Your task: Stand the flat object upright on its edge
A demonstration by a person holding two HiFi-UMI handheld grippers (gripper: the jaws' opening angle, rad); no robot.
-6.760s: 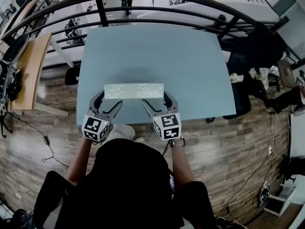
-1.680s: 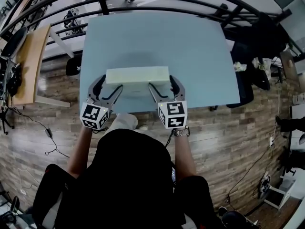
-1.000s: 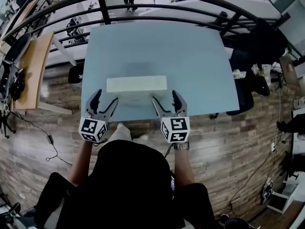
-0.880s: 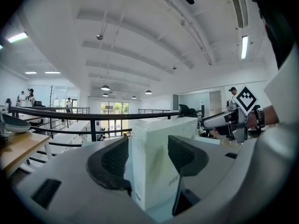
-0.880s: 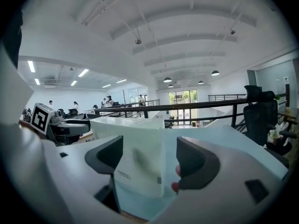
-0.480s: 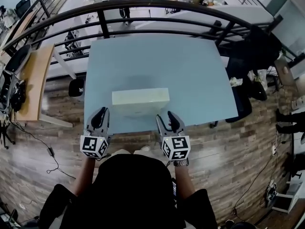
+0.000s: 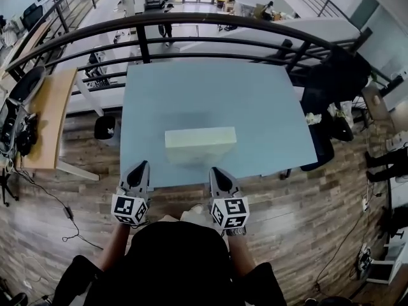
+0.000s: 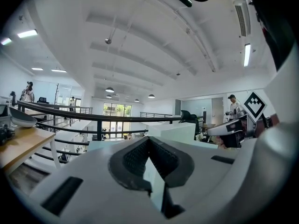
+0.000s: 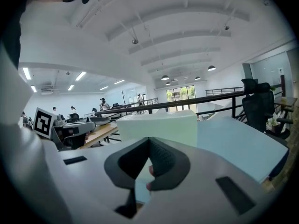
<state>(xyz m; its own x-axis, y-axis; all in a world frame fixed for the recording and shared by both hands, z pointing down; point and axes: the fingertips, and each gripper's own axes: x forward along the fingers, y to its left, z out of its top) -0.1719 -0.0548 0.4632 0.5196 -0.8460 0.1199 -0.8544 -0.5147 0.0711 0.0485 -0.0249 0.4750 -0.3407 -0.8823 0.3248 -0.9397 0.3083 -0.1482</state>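
The flat object, a pale greenish-white slab (image 7: 200, 144), stands upright on its long edge in the near middle of the light blue table (image 7: 268, 107). Nothing touches it. My left gripper (image 7: 141, 166) hovers at the table's front edge, short of the slab's left end, jaws shut and empty. My right gripper (image 7: 214, 170) is level with it, short of the slab's right end, also shut and empty. In the left gripper view the slab (image 8: 178, 131) shows beyond the closed left gripper (image 8: 148, 140). In the right gripper view the slab (image 9: 157, 127) stands straight ahead of the closed right gripper (image 9: 149, 140).
A black curved railing (image 7: 191, 19) runs behind the table's far edge. A wooden desk (image 7: 44, 116) stands to the left, a black chair (image 7: 322, 91) to the right. Wood floor (image 7: 331, 196) lies below the near edge, where my body stands.
The slab went from lying flat to standing on its edge. Both grippers let go, drew back toward the table's front edge and closed their jaws.
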